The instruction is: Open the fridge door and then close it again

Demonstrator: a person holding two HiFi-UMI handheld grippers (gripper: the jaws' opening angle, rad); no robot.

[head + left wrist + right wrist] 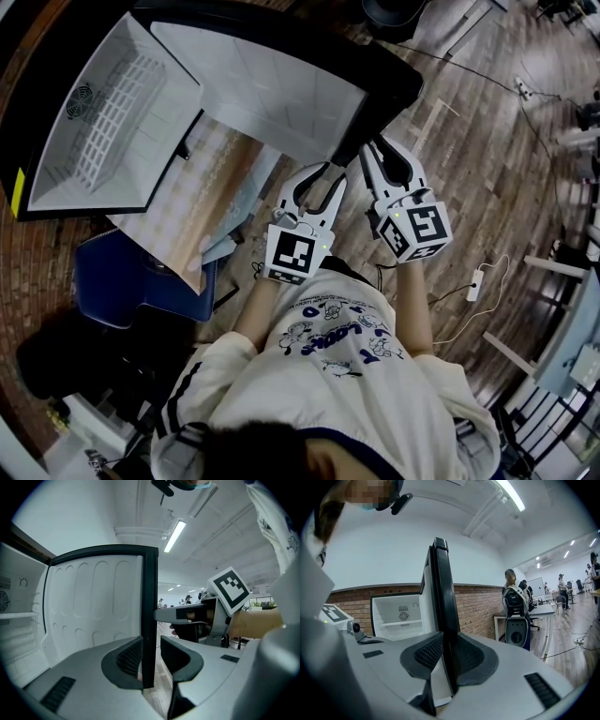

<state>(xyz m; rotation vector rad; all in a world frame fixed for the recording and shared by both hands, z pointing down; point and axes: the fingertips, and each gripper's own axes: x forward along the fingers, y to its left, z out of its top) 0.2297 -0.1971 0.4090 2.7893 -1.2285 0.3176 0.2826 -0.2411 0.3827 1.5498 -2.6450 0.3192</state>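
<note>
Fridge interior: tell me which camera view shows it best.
The head view: the fridge interior lies open from above, with its wire shelf and fan plain. The right gripper view shows it front-on but small, beside the door edge. The left gripper view catches only a strip at its left border.

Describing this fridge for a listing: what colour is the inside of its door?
White door lining, black edge; best in the left gripper view.

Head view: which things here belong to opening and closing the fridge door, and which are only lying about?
For the job:
fridge
fridge door
left gripper
right gripper

Lying about:
blue chair
checked cloth
white power strip on the floor
</note>
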